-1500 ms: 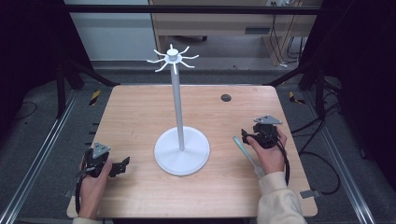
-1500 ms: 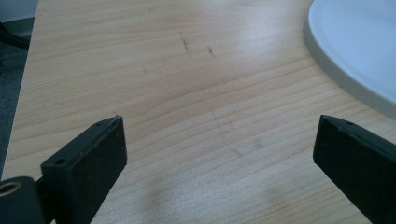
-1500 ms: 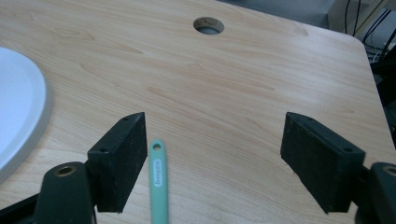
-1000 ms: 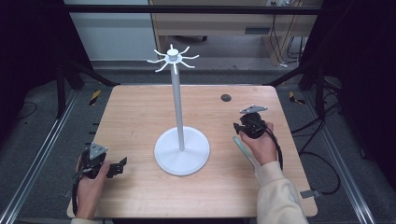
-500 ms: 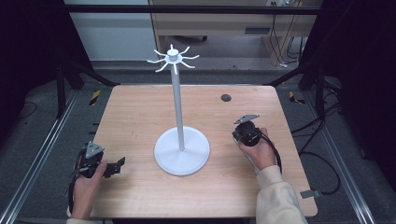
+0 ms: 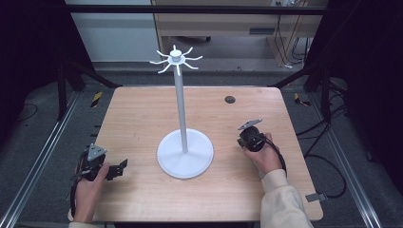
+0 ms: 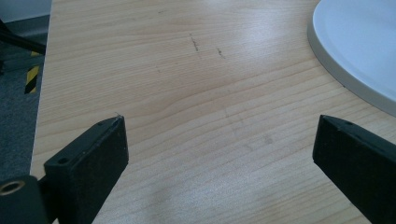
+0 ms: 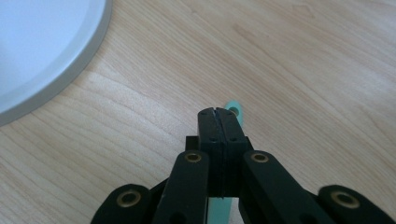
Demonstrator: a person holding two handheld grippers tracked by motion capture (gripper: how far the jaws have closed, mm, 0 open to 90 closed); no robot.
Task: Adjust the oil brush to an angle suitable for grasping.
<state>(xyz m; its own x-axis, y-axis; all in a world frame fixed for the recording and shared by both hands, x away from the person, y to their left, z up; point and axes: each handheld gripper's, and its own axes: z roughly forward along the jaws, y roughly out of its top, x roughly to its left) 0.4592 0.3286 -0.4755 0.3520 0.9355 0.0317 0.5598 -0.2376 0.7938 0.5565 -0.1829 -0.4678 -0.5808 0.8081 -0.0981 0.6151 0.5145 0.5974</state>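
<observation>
Your left gripper [image 7: 219, 154] sits wide open and empty, left of the white stand [image 6: 185, 153]. Your right gripper [image 8: 218, 122] has just clamped onto the thin teal strip [image 8: 233, 109] lying flat right of the stand's base; next likely lift toward the hooks [image 6: 176, 59].

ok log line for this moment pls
left tongs: open, idle | right tongs: shut on teal strip | stand: upright, mid-table

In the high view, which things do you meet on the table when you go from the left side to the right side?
left gripper → white stand → small dark round thing near the far edge → right gripper
</observation>
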